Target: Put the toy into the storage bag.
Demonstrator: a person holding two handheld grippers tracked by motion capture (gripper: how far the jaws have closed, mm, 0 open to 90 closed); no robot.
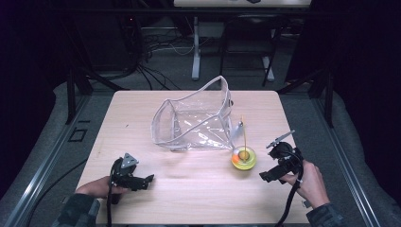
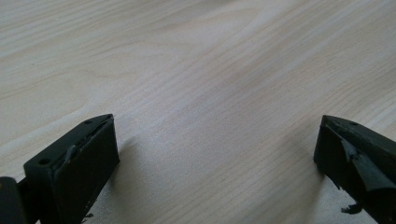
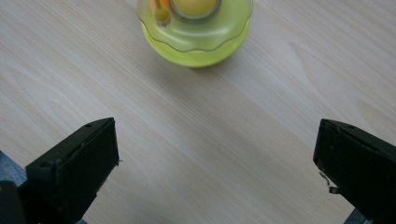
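A clear plastic zip pouch (image 1: pixel 194 122) lies open on the wooden table (image 1: pixel 142 109), towards the back middle. Just right of it and nearer stands a small yellow-green spinning-top toy (image 1: pixel 244 158) with a thin stick rising from its centre. The same toy (image 3: pixel 196 29) shows at the top of the right gripper view, ahead of the jaws. My right gripper (image 1: pixel 265 176) is open, a short way right of the toy, with nothing between its jaws. Near the front left my left gripper (image 1: pixel 147 179) is open over bare wood (image 2: pixel 210 93), well apart from pouch and toy.
The table's front edge runs just below both hands. Beyond the far edge are a dark floor with cables (image 1: pixel 156 47) and the white legs (image 1: pixel 196 47) of another table. A metal rail (image 1: pixel 42 161) flanks the left side.
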